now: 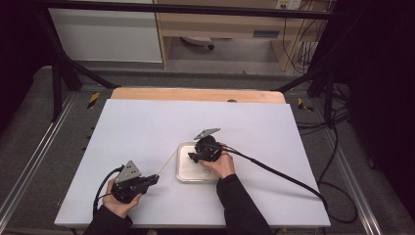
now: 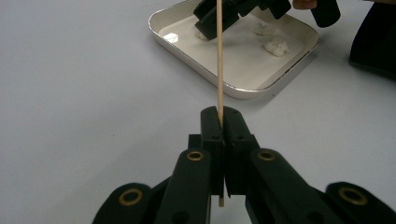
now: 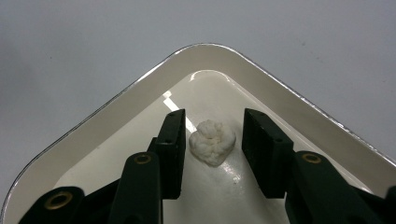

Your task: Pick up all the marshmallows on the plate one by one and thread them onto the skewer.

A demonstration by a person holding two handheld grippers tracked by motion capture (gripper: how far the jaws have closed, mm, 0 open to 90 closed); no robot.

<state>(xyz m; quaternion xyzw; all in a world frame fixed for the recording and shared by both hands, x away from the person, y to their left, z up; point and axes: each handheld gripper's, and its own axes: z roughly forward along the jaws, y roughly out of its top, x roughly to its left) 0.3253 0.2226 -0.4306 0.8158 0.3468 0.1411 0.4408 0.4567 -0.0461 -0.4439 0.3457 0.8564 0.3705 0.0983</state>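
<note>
Item one: left gripper (image 2: pixel 219 122), held low over the near-left part of the white table (image 1: pixel 147 127). Jaws pressed together on a thin wooden skewer (image 2: pixel 219 65), which runs up and forward between the pads toward the tray, its free end pointing at the dish. In the high view the stick shows as a fine pale line (image 1: pixel 167 163) from that gripper to the tray's near-left edge.

Item two: shallow white tray (image 3: pixel 140 88) with rounded corners, set near the middle of the table. It holds several small white lumps, soft and crumpled in look, possibly dough or cauliflower; I cannot tell which. Two lie loose toward the far side (image 2: pixel 276 46).

Item three: right gripper (image 3: pixel 212 133), tilted down into the tray. Jaws apart, one on each side of a white lump (image 3: pixel 212 141); the left pad sits just beside it, the right stands clear with a visible gap. No squeeze yet.

Step in hand, by my judgement: picking up a lump, presumably to thread it onto the skewer. Next move calls for bringing the jaws gently together until both pads bear on the piece, lightly enough not to crush it, then lifting it clear of the tray and aligning it with the skewer's tip.
</note>
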